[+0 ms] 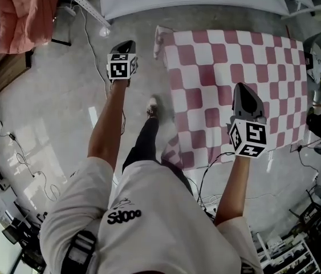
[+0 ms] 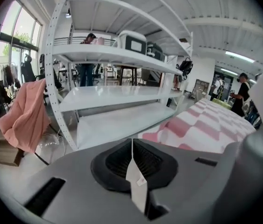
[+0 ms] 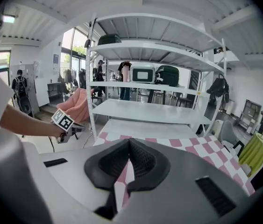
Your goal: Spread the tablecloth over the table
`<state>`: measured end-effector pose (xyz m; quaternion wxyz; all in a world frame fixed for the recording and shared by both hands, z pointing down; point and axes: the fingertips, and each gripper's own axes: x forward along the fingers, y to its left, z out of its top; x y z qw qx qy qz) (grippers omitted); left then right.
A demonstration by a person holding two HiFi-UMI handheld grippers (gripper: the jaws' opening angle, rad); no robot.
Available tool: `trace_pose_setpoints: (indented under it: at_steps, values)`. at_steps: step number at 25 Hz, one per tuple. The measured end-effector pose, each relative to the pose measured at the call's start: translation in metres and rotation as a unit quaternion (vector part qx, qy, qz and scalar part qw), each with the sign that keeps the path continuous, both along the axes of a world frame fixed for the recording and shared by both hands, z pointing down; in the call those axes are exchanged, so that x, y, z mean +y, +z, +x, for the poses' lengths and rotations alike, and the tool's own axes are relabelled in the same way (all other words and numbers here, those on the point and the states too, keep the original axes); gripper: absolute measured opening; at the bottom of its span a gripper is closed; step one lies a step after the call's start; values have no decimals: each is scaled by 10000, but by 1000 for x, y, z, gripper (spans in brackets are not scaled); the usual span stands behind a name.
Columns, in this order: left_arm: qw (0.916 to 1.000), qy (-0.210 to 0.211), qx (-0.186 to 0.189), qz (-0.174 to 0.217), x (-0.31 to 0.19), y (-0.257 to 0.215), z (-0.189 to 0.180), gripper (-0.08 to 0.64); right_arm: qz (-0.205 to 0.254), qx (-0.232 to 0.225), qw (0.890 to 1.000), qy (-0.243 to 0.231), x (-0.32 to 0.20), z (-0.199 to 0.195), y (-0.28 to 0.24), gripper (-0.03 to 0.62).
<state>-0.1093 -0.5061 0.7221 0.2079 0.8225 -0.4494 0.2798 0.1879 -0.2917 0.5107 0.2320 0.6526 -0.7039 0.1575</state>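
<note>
Tablecloth [image 1: 217,67] lies nearly spread at frame right, upper-left corner still to be flattened, as left gripper [image 1: 127,43] and right gripper [image 1: 243,90] hover, jaws closed on nothing.

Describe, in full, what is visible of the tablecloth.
The tablecloth is soft-looking fabric in pink and white checks. It lies spread almost flat over the table, hiding it, with edges hanging down. Its far left corner is bunched and folded; the near left corner droops toward the floor. The shut right gripper hovers over its near part; whether it touches is unclear. The left gripper is off to the side, apart from it.
</note>
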Motion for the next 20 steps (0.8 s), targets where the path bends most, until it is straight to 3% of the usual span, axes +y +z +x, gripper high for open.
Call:
trace_pose_setpoints:
  at_steps: [9, 20]
  values:
    - [9894, 1018, 594, 844, 111, -157, 98, 34, 799, 102, 9967, -62, 68, 17, -83, 22]
    - [9603, 1960, 671, 1868, 247, -281, 162, 34, 1314, 380, 9903, 235, 171, 34, -144, 23]
